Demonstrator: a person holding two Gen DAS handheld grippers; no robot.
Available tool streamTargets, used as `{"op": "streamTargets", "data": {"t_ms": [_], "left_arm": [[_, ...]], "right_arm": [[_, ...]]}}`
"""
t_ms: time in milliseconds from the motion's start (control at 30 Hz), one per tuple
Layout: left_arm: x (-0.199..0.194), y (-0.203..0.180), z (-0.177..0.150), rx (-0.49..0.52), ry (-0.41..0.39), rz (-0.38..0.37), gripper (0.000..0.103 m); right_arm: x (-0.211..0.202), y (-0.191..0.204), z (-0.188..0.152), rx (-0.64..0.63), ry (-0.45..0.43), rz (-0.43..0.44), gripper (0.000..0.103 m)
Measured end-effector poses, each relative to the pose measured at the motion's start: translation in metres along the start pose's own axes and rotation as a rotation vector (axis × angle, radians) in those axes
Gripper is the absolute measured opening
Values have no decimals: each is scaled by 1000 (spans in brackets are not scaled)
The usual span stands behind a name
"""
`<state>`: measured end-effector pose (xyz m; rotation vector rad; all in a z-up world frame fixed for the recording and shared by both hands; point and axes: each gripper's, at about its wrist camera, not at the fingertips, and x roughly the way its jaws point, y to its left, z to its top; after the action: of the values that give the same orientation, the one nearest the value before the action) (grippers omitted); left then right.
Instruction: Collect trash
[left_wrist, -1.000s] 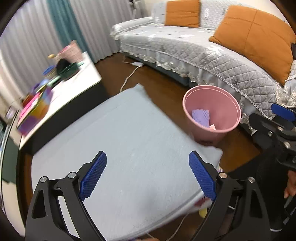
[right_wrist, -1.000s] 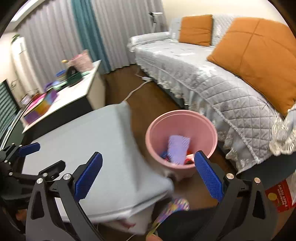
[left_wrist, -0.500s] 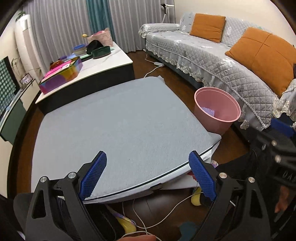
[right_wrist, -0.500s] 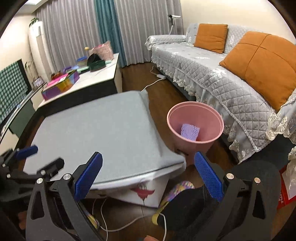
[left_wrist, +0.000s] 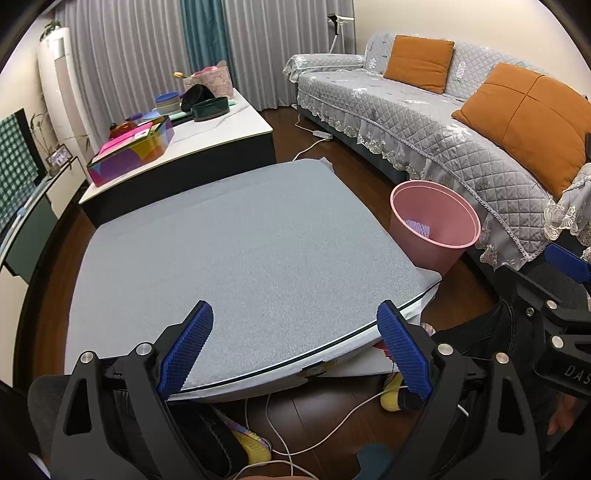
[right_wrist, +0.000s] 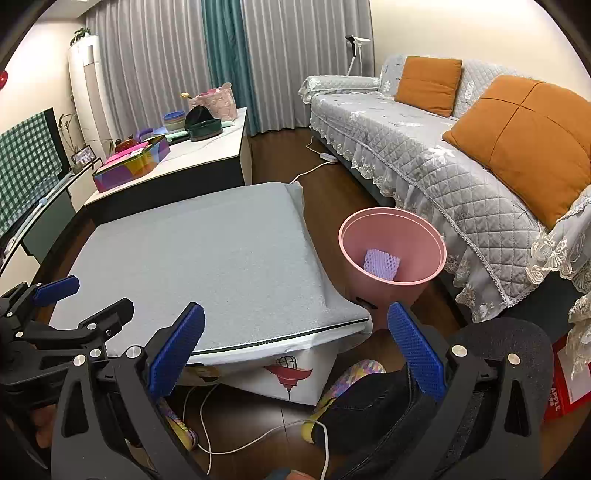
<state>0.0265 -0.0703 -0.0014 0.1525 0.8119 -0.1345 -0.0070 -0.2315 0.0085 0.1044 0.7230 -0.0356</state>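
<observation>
A pink trash bin (left_wrist: 432, 229) stands on the floor to the right of the grey padded table (left_wrist: 236, 258), in front of the sofa. It shows in the right wrist view too (right_wrist: 391, 254), with a purple foam net (right_wrist: 382, 264) lying inside; the net also shows in the left wrist view (left_wrist: 417, 227). My left gripper (left_wrist: 295, 350) is open and empty, held high over the table's near edge. My right gripper (right_wrist: 295, 350) is open and empty, above the table's near right corner. No trash shows on the table top.
A grey quilted sofa (right_wrist: 443, 147) with orange cushions runs along the right. A white coffee table (left_wrist: 207, 133) with a colourful box, bowls and a pink bag stands behind the grey table. Cables (right_wrist: 258, 435), slippers and the person's knees lie below it.
Both grippers have pulled back and risen, so the whole table and room now show. The bin looks farther away. Both stay open and empty.
</observation>
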Motion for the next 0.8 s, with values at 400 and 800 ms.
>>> {"op": "streamTargets", "data": {"t_ms": [400,800], "left_arm": [[-1,2,0,0,0,3,87],[-2,6,-1,-4,1,5,87]], "right_arm": [[0,3,3,-4,-1,8,98],[-1,5,4,-6,-2,9,98]]}}
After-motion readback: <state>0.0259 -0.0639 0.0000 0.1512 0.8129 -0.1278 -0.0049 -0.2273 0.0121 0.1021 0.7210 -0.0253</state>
